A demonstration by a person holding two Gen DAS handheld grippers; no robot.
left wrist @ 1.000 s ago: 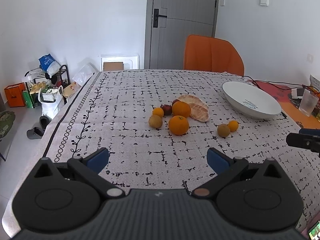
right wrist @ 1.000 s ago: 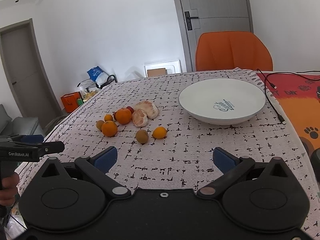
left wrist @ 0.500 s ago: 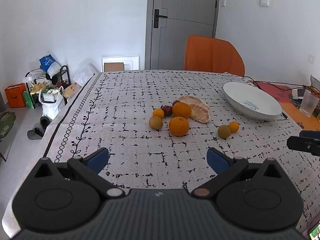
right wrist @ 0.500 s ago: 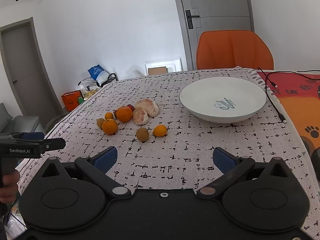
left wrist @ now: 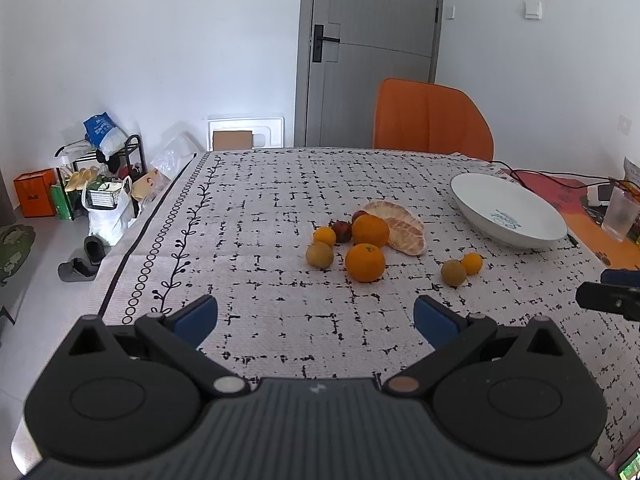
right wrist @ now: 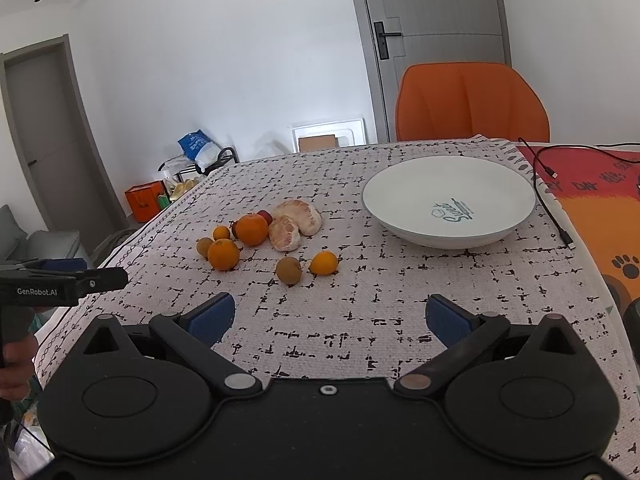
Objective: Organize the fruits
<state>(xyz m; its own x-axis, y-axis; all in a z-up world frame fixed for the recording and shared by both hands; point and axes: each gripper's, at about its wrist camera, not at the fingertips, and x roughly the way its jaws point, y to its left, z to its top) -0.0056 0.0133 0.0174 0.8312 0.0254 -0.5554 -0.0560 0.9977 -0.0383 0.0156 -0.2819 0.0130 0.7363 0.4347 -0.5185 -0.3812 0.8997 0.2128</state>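
Note:
Several fruits lie on the patterned tablecloth: two oranges, peeled pomelo pieces, small tangerines, brownish round fruits and a dark red fruit. A white bowl stands empty to their right. My left gripper is open and empty, above the cloth short of the fruit. My right gripper is open and empty, also short of the fruit.
An orange chair stands behind the table. A black cable runs along the orange mat at the right. A clear cup is at the far right. Bags and a shoe rack are on the floor left.
Both grippers have drifted very slightly; the fruits and bowl have not moved. Both grippers stay open.

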